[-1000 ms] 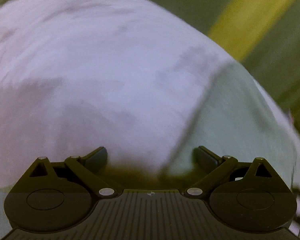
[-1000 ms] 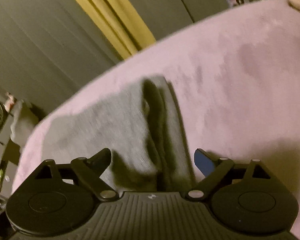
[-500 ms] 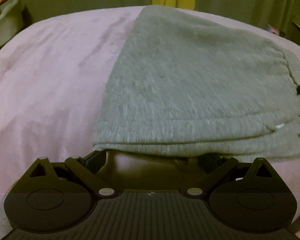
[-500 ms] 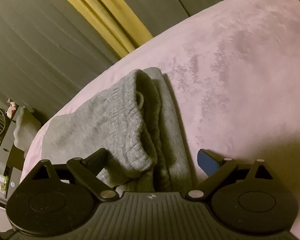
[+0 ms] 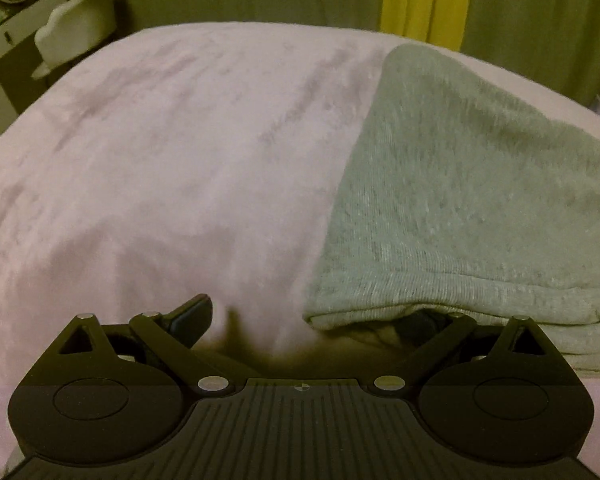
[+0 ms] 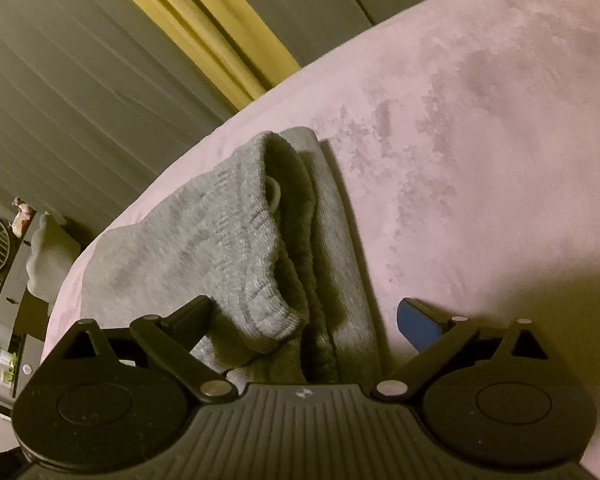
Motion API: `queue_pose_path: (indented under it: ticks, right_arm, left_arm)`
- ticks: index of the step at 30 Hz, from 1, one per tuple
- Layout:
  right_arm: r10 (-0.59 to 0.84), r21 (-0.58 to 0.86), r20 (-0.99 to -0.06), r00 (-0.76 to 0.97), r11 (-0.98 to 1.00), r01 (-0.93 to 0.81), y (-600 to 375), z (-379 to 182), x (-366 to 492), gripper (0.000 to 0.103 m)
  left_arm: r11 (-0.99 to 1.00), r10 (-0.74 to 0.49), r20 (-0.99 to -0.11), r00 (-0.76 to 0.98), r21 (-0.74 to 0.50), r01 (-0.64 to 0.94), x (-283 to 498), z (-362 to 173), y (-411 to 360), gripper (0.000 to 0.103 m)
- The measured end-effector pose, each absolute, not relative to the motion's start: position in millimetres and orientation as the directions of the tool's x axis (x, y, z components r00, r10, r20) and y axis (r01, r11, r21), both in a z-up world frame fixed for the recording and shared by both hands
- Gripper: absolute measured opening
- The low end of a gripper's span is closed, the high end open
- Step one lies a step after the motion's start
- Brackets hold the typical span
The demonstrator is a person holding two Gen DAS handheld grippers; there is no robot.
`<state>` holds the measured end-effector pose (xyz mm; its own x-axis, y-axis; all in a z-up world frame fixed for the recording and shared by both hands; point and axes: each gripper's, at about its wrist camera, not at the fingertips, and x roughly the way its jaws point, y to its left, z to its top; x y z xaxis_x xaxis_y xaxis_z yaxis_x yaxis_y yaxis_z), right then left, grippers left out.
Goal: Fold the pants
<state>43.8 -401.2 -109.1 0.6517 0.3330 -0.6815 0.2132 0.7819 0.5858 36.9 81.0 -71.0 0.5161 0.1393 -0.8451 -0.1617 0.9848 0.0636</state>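
Left wrist view: one folded grey pants [image 5: 472, 200] on pink bed cover [image 5: 160, 160]; left gripper [image 5: 312, 320] open, cuff hides right finger. Right gripper [image 6: 304, 316] wide open, jaws just widening, straddling waistband unpinched; yellow curtain [image 6: 204, 28] far.

Both wrist cameras are looking steeply down along their fingers, close over the pink bed [image 5: 160, 160], sharing the folded grey pants [image 5: 480, 200] [image 6: 204, 248] from opposite ends
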Motion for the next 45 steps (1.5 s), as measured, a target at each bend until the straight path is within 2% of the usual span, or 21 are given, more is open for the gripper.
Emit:
queue_pose_path:
  ticks: [5, 10, 12, 15, 17, 20, 23, 27, 30, 35, 40, 45]
  right_arm:
    - [0.340, 0.591, -0.682, 0.648, 0.777, 0.214, -402, -110, 44, 0.098]
    - [0.340, 0.592, -0.679, 0.650, 0.777, 0.213, -402, -111, 44, 0.098]
    - [0.337, 0.590, -0.678, 0.653, 0.780, 0.210, -401, -111, 44, 0.098]
    - [0.334, 0.578, -0.675, 0.657, 0.794, 0.189, -399, -112, 45, 0.098]
    - [0.324, 0.560, -0.676, 0.662, 0.810, 0.175, -395, -112, 46, 0.098]
    - [0.310, 0.531, -0.675, 0.669, 0.834, 0.150, -389, -111, 50, 0.098]
    - [0.325, 0.510, -0.688, 0.649, 0.852, 0.115, -388, -110, 59, 0.099]
    - [0.384, 0.539, -0.711, 0.589, 0.836, 0.106, -396, -111, 75, 0.099]
    - [0.418, 0.542, -0.714, 0.562, 0.837, 0.067, -398, -112, 85, 0.099]
    - [0.453, 0.538, -0.699, 0.554, 0.843, -0.011, -394, -118, 97, 0.099]
    - [0.489, 0.547, -0.664, 0.565, 0.833, -0.078, -391, -120, 103, 0.099]
    - [0.502, 0.566, -0.628, 0.595, 0.819, -0.094, -393, -122, 95, 0.099]
  left_arm:
    - [0.985, 0.168, -0.810, 0.561, 0.123, -0.118, 28, -53, 73, 0.101]
    - [0.988, 0.142, -0.806, 0.575, 0.075, -0.138, 18, -30, 83, 0.101]
    - [0.987, 0.126, -0.768, 0.628, 0.030, -0.161, 10, -11, 89, 0.100]
    - [0.979, 0.169, -0.676, 0.717, 0.031, -0.202, 5, 13, 99, 0.101]
    - [0.983, 0.149, -0.641, 0.753, 0.016, -0.181, 12, 17, 106, 0.102]
    - [0.996, 0.016, -0.703, 0.711, -0.053, -0.074, 41, 1, 112, 0.102]
    - [0.982, -0.152, -0.775, 0.613, -0.189, 0.005, 73, -30, 112, 0.102]
    - [0.941, -0.282, -0.817, 0.503, -0.338, -0.021, 106, -65, 116, 0.102]
    - [0.915, -0.359, -0.820, 0.446, -0.403, -0.004, 123, -82, 115, 0.102]
    - [0.928, -0.368, -0.832, 0.415, -0.356, 0.108, 138, -101, 98, 0.103]
    - [0.935, -0.353, -0.829, 0.435, -0.287, 0.210, 139, -97, 82, 0.103]
    - [0.932, -0.356, -0.817, 0.454, -0.278, 0.231, 143, -101, 73, 0.103]
